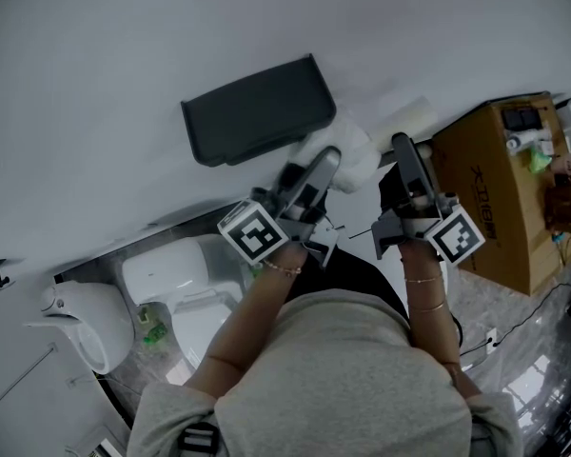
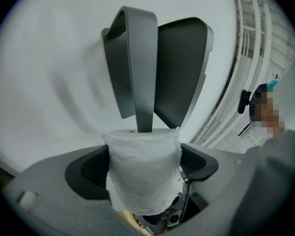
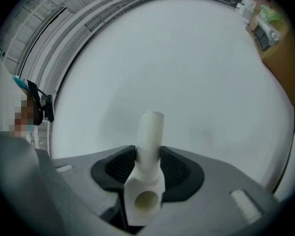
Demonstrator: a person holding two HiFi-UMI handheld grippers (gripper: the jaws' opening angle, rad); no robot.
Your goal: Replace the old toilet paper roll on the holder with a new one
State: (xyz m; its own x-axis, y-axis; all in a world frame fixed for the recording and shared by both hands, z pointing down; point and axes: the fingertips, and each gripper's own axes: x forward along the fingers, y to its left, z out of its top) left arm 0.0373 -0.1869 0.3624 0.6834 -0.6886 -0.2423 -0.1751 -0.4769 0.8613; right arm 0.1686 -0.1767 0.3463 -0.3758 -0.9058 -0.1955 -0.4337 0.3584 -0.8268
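The left hand-held gripper (image 2: 143,170) is clamped on the toilet paper roll (image 2: 142,154) just below the wall holder (image 2: 179,68). The holder's cover (image 2: 132,58) is raised. The right hand-held gripper (image 3: 148,165) grips the white spindle (image 3: 150,132) and holds it aside, probably ready for threading.

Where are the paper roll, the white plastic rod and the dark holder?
paper roll (image 2: 143,168), left gripper view, its side.
white plastic rod (image 3: 150,134), right gripper view, its shaft.
dark holder (image 1: 257,110), head view, its cover.
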